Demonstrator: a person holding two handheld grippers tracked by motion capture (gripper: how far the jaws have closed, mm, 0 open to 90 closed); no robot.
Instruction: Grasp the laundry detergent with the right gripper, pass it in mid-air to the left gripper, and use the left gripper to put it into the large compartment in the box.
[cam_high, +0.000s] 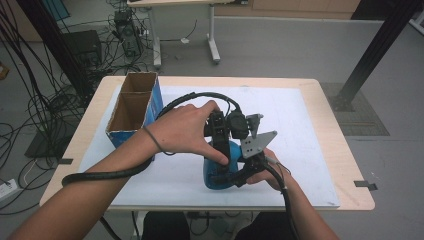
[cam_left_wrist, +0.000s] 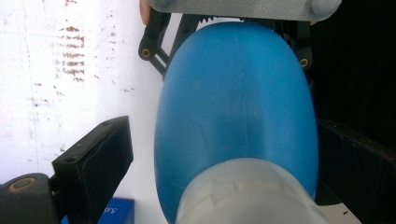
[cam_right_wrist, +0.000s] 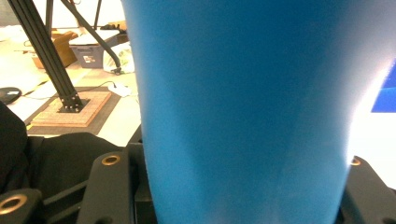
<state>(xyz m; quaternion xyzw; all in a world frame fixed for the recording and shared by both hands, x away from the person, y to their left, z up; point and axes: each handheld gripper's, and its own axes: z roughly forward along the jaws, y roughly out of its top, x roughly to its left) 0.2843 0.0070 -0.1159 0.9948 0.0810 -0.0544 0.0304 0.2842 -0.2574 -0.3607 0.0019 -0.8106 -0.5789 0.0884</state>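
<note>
The right gripper (cam_high: 235, 175) is clamped on the lower part of a blue bottle (cam_high: 220, 172): in the right gripper view its two black jaws press the blue wall (cam_right_wrist: 243, 107) from both sides, with no gap to see. The left gripper (cam_high: 222, 131) comes at the same bottle from the other end. In the left gripper view the bottle (cam_left_wrist: 236, 112) lies lengthwise between its jaws, whitish cap end (cam_left_wrist: 247, 196) nearest the camera, and the left-hand jaw stands clear of the blue wall with white surface showing between them; the other jaw is lost in shadow, so these jaws look apart and not yet pressing. From the high view the bottle sits near the front middle of the white mat (cam_high: 300, 125) on the table (cam_high: 340, 145), with both hands (cam_high: 182, 131) closed in around it, the right hand (cam_high: 272, 172) low behind its tool. To the left rear stands an open cardboard box (cam_high: 134, 106) with two compartments, both seemingly empty, well apart from the bottle. My reading is that the bottle has been picked up and steadied, and that the work on its cap end, or its move toward the box, is still to come; nothing has gone into the box so far.
</note>
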